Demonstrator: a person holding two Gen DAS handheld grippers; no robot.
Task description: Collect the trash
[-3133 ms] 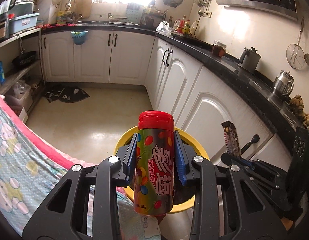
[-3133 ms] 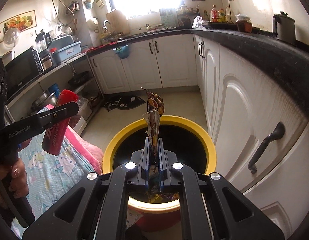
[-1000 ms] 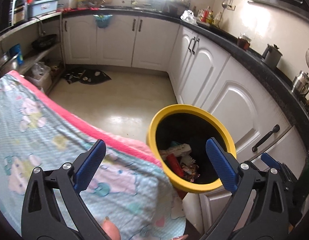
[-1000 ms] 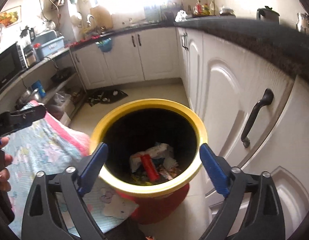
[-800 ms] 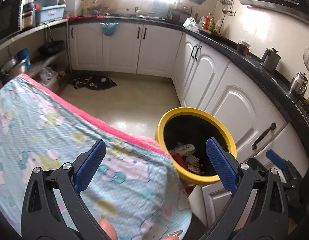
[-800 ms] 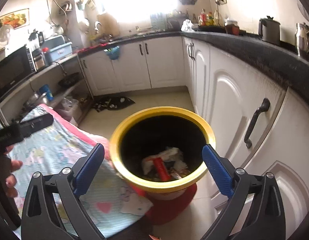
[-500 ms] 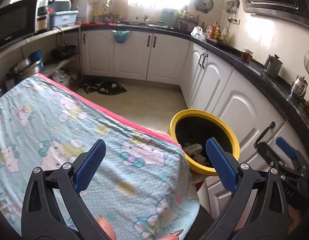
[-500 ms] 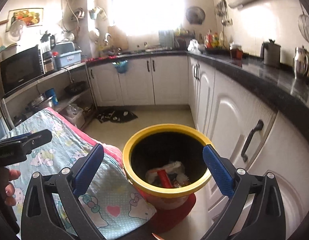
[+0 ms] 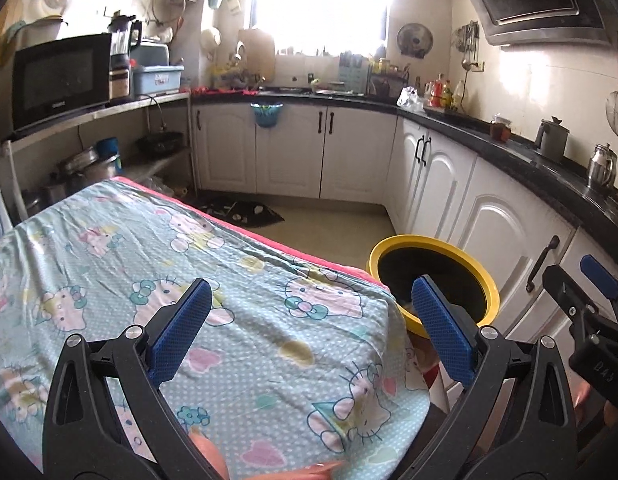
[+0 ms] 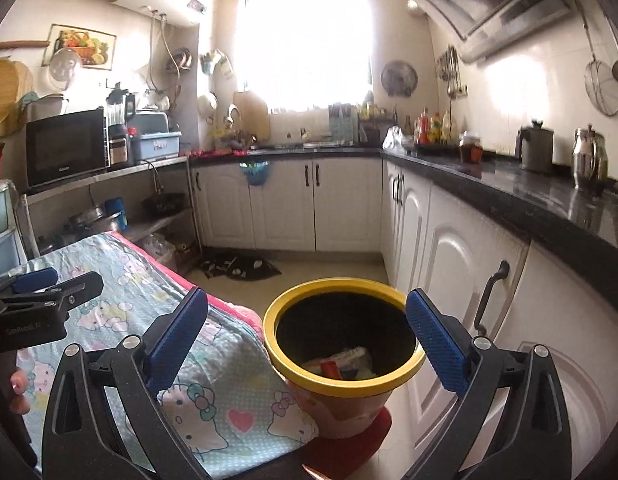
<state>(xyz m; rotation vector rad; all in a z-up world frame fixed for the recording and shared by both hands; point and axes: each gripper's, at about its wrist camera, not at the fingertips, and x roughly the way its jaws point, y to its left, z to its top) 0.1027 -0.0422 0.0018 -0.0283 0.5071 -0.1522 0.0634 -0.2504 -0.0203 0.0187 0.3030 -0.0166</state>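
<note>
Left hand-held gripper [image 9: 311,328]: jaws spread wide, nothing between the blue pads [image 9: 180,330]; held above the cloth-covered table.

Right hand-held gripper [image 10: 307,338]: jaws likewise spread wide and empty, the blue pads [image 10: 436,346] framing the bin from either side in its own view; also seen at the right edge of the left wrist view, beside the cabinets.

Bin [image 10: 341,382]: round, yellow rim, dark inside, reddish lower body; stands on a red mat [image 10: 349,440] on the floor, just beside the table corner and near the white cabinets [image 10: 449,272].

Trash [image 10: 341,362]: lies at the bottom of the bin (a pale wrapper and a red piece can be made out; the rest is too dark to tell).

Table cloth [image 9: 157,264]: pale blue with cartoon cats, pink edging along the far side; drapes over the table corner next to the bin.

Worktop [image 10: 529,196]: black, runs along the right wall and the window wall; carries a kettle [image 10: 535,150], a steel pot [image 10: 589,164] and bottles [image 10: 433,126].

Microwave [image 10: 65,146]: black, on a shelf at the left.

Dark mat [image 9: 245,212]: on the floor before the far cabinets.

Person: fingertips [image 10: 19,390] visible at the left edge of the right wrist view, under the left hand-held gripper's handle.
</note>
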